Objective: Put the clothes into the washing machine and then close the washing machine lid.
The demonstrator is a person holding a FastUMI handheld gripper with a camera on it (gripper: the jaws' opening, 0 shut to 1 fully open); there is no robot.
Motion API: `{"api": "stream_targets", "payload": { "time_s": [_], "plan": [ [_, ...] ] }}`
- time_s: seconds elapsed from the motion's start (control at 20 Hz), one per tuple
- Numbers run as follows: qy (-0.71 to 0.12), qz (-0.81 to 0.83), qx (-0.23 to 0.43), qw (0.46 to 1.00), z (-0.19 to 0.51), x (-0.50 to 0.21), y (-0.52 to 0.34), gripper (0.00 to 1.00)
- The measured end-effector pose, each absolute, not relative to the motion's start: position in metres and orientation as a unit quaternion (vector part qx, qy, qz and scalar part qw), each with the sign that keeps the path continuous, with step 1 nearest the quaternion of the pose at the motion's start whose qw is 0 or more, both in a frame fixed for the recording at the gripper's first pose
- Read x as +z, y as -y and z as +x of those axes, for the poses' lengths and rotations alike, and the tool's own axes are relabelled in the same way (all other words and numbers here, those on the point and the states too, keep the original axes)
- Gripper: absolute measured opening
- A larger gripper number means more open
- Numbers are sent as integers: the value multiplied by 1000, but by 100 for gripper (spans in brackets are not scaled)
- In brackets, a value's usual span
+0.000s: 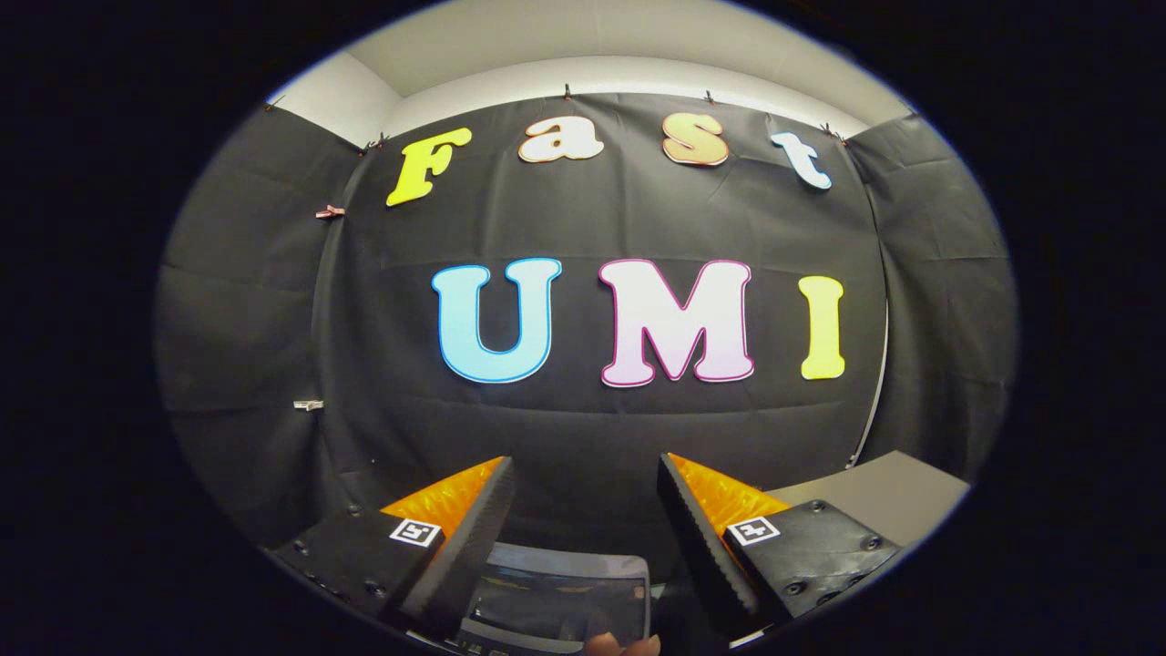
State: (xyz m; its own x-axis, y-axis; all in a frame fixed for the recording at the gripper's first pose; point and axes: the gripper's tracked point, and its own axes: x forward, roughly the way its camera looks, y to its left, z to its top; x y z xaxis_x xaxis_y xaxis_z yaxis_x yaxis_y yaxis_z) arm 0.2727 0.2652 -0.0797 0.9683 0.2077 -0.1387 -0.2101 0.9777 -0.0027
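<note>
My gripper is open, its two fingers spread wide with nothing between them, pointing at the booth's black cloth wall. Low down between the finger bases lies the washing machine lid, a grey-framed panel with a dark glossy window; whether it is up or down I cannot tell. A fingertip of a person's hand shows just below the lid's near edge. I see no clothes from here.
A grey flat surface with a straight edge lies to the right, beyond the right finger. The black cloth wall hangs close ahead and wraps round both sides. A white wall strip shows above it.
</note>
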Motion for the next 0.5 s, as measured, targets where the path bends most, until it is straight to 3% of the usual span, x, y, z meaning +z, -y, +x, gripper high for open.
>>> {"api": "stream_targets", "payload": {
  "time_s": [0.5],
  "plan": [
    [-64,11,94,993,254,-68,-174,98]
  ]
}}
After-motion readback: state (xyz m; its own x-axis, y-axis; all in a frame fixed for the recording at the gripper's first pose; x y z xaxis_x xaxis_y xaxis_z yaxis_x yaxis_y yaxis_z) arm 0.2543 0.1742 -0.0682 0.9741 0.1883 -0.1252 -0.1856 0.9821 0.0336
